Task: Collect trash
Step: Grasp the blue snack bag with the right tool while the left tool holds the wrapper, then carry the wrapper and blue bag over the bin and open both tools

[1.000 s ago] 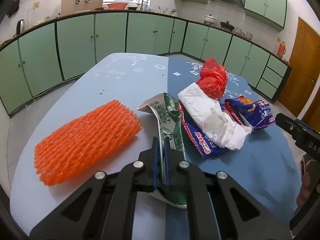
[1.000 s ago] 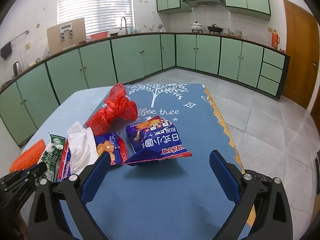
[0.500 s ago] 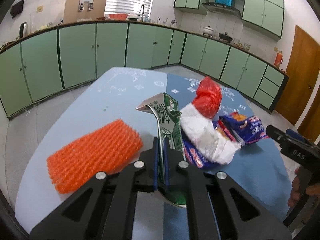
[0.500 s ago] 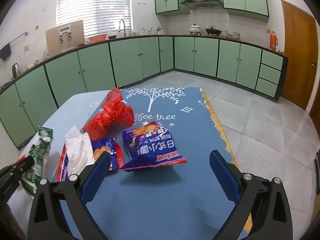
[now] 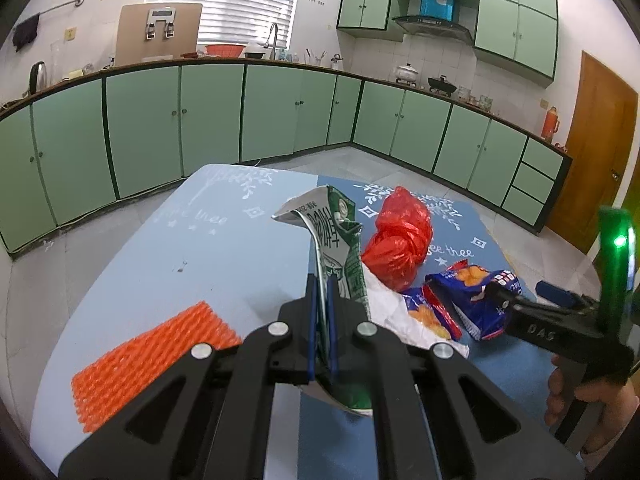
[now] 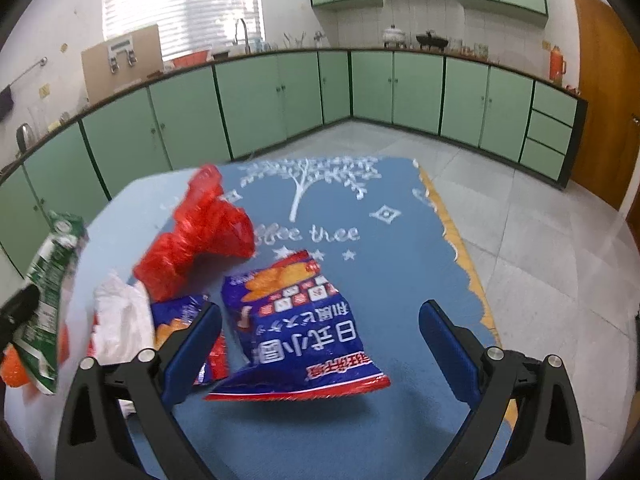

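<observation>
My left gripper (image 5: 321, 280) is shut on a green and white wrapper (image 5: 336, 240) and holds it upright, lifted above the table; the wrapper also shows at the left of the right wrist view (image 6: 44, 292). My right gripper (image 6: 320, 320) is open, its jaws on either side of a blue snack bag (image 6: 304, 328) that lies on the blue cloth. A red plastic bag (image 6: 200, 236), a white crumpled bag (image 6: 120, 320) and a second blue wrapper (image 6: 180, 320) lie to its left. An orange foam net (image 5: 148, 360) lies at the table's left.
The table (image 5: 208, 248) has a light blue half and a dark blue cloth (image 6: 360, 216) with a tree print. Green cabinets (image 5: 200, 116) run along the walls. A wooden door (image 5: 592, 152) is at the right. Tiled floor surrounds the table.
My left gripper has risen with the green wrapper, lifting it off the table. My right gripper has moved forward and lower, closer to the blue snack bag.
</observation>
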Tool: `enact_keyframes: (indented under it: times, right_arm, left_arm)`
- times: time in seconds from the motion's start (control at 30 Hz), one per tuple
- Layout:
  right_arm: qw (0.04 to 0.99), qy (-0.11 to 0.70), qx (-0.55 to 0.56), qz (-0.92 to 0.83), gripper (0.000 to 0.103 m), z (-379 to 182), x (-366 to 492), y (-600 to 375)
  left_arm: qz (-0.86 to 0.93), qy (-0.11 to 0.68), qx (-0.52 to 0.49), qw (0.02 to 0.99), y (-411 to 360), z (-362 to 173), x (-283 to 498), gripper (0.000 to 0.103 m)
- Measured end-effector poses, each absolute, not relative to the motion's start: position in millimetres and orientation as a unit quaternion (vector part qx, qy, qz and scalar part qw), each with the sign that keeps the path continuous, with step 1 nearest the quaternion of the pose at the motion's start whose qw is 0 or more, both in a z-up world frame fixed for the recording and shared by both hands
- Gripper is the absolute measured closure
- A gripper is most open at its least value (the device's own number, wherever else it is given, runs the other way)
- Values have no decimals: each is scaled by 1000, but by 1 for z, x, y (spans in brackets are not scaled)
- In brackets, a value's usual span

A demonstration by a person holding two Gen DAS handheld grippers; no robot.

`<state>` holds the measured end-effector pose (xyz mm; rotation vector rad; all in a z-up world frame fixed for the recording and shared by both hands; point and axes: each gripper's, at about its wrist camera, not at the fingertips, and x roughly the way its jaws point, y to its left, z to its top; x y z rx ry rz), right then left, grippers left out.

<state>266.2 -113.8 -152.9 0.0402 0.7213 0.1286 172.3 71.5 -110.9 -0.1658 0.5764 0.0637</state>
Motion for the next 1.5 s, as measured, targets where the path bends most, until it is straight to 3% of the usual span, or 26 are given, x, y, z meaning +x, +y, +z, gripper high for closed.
enact_keyframes:
  times: [0.1,0.17,0.2,0.27,0.37,0.6,0.97,1.5]
  right_arm:
    - [925,371,30,81,27,-161,271,-116]
    - [918,384,30,92,49,-165,273,-115]
    - [917,385,31,98,51,-166,272,-115]
    - [918,379,31,108,67,-164,269,-114]
    - [922,367,23,117,74,-156,260,-113]
    - [933,338,52,112,76,-131,230,-143]
    - [945,315,87,13,76,-107,158,-255]
    - [923,341,122,-131,76,-142,93,-385]
  left_arm:
    - [31,285,-78,955,71,-112,175,99]
    - [29,287,-79,954,69,-112,177,99]
    - [28,287,-79,954,69,-112,178,99]
    - [27,287,-78,954,67,-111,179,99]
    - [20,285,-76,955,63,-109,178,99]
    - [-11,272,-67,960,38,-96,172,99]
    - [-137,267,-51,952,-71,-86,168,99]
    - [-301,308,-17,902,-252,-124,177,99]
